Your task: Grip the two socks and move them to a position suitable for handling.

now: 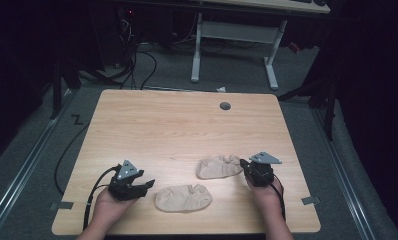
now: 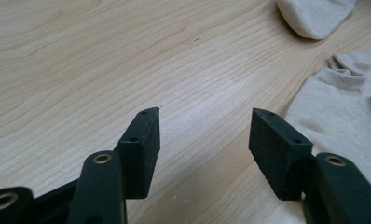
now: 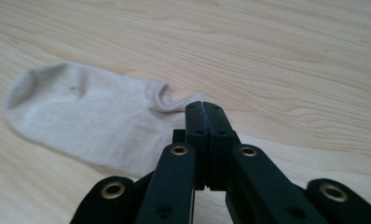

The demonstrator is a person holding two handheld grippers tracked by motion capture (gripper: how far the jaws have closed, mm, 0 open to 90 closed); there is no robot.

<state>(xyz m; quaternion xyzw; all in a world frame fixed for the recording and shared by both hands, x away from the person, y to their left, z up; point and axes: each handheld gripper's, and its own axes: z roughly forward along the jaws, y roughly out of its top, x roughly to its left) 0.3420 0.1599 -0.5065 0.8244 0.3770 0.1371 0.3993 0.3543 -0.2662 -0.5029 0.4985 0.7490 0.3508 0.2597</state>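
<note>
Around: our left gripper (image 1: 146, 184) gapes wide, 9 o'clock of nearer beige cotton sock (image 1: 183, 198) | right gripper (image 3: 205, 108) clamped at farther beige sock's (image 3: 88, 116) cuff — pinch unclear | room: bare wooden table (image 1: 167, 125) towards 12 — grey round grommet (image 1: 225, 106) far.

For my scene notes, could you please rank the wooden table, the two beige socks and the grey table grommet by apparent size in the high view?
1. Wooden table
2. Nearer sock and farther sock: look alike, left unranked
3. Grey grommet
</note>
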